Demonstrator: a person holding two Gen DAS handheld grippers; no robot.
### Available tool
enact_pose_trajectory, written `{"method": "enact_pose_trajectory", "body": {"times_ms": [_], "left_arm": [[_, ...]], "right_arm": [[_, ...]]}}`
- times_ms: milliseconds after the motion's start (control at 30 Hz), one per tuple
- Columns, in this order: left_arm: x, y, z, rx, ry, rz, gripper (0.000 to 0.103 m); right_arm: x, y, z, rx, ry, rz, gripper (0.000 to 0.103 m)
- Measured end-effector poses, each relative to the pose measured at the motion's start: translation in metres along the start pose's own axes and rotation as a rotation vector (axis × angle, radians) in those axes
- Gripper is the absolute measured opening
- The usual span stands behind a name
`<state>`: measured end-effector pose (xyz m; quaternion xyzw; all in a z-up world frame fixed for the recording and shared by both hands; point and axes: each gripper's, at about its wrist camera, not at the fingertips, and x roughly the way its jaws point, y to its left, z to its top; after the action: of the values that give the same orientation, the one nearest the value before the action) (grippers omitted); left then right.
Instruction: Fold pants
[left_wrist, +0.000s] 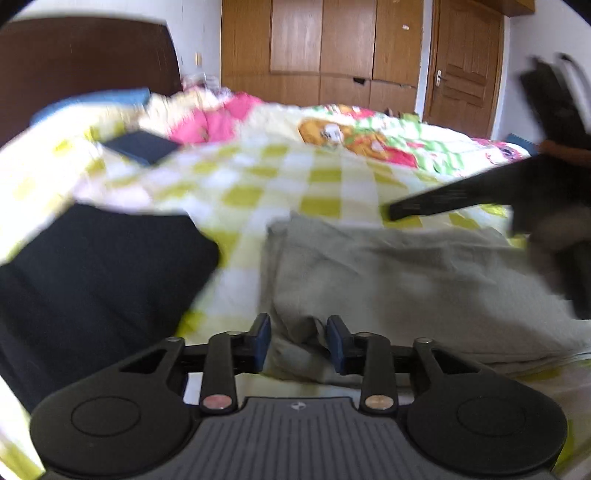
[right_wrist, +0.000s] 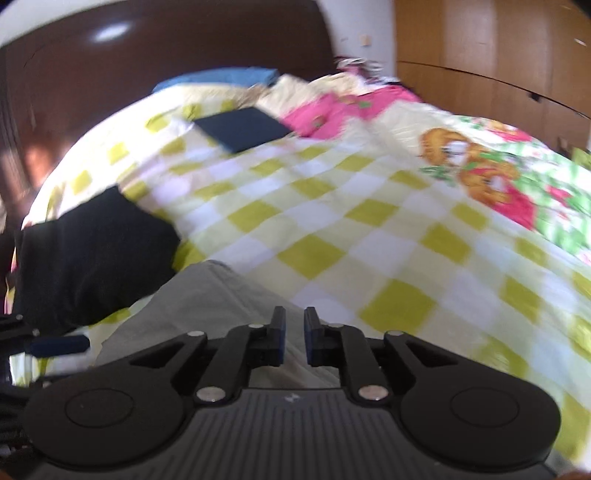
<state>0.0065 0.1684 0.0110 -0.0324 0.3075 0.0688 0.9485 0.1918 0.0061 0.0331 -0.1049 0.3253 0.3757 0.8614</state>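
The grey pants (left_wrist: 399, 288) lie folded on the checked bedspread, in the lower right of the left wrist view. My left gripper (left_wrist: 298, 343) is open, its blue pads either side of a raised fold at the pants' near edge. In the right wrist view the pants (right_wrist: 207, 299) reach under my right gripper (right_wrist: 294, 339), whose fingers stand a narrow gap apart with grey cloth showing between them; the frames are blurred, so I cannot tell whether it grips. The right gripper also shows at the right of the left wrist view (left_wrist: 391, 212).
A black garment (left_wrist: 96, 280) lies left of the pants, also in the right wrist view (right_wrist: 92, 254). A dark folded item (left_wrist: 142, 147) sits farther back. The yellow checked bedspread (right_wrist: 332, 229) covers the bed. A brown headboard (right_wrist: 166, 48) and wooden wardrobe (left_wrist: 321, 48) stand behind.
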Motion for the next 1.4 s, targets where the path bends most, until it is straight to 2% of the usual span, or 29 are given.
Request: {"method": "enact_pose_trajectory", "body": {"times_ms": [67,200,267,333,400,467,500,567,700,767,867,967,1100,1267,1333,1400], "left_arm": [[-0.005,-0.007,0.005,0.04,-0.047,0.014,0.049],[-0.005,-0.022,0.015,0.071,-0.117,-0.042,0.052],[0.003,-0.033,0.017,0.092,-0.102,-0.078,0.056],[0.019,-0.042,0.012,0.106,-0.041,-0.118,0.056],[0.039,-0.048,0.003,0.106,0.08,-0.151,0.056],[0.046,-0.049,-0.004,0.091,0.134,-0.133,0.056],[0.044,-0.048,-0.003,0.081,0.136,-0.13,0.056],[0.04,-0.051,0.004,0.087,0.134,-0.114,0.056],[0.036,-0.061,0.012,0.175,0.096,-0.084,0.057],[0.039,-0.066,0.015,0.185,0.091,-0.108,0.057],[0.042,-0.076,0.019,0.219,0.074,-0.127,0.057],[0.046,-0.088,0.021,0.216,0.061,-0.179,0.058],[0.057,-0.118,0.017,0.25,0.063,-0.287,0.058],[0.051,-0.177,0.01,0.37,0.034,-0.484,0.058],[0.053,-0.202,0.001,0.449,0.039,-0.56,0.058],[0.056,-0.223,-0.009,0.519,0.047,-0.589,0.058]], "right_arm": [[-0.033,-0.024,-0.016,0.064,-0.003,-0.069,0.017],[-0.093,-0.078,-0.065,0.182,0.052,-0.286,0.019],[-0.112,-0.104,-0.089,0.264,0.078,-0.338,0.02],[-0.119,-0.122,-0.105,0.333,0.087,-0.363,0.02],[-0.118,-0.128,-0.111,0.334,0.071,-0.362,0.02],[-0.11,-0.128,-0.108,0.307,0.043,-0.331,0.023],[-0.102,-0.129,-0.106,0.289,0.048,-0.317,0.024],[-0.091,-0.131,-0.103,0.259,0.062,-0.344,0.024],[-0.106,-0.128,-0.09,0.196,-0.001,-0.309,0.024],[-0.11,-0.122,-0.085,0.093,0.031,-0.236,0.027],[-0.115,-0.123,-0.091,0.005,0.102,-0.274,0.029],[-0.125,-0.138,-0.106,0.077,0.128,-0.265,0.029],[-0.119,-0.153,-0.126,0.21,0.163,-0.192,0.029],[-0.112,-0.163,-0.136,0.373,0.13,-0.074,0.029],[-0.108,-0.17,-0.138,0.432,0.108,-0.039,0.032],[-0.102,-0.177,-0.139,0.515,0.107,0.011,0.032]]}}
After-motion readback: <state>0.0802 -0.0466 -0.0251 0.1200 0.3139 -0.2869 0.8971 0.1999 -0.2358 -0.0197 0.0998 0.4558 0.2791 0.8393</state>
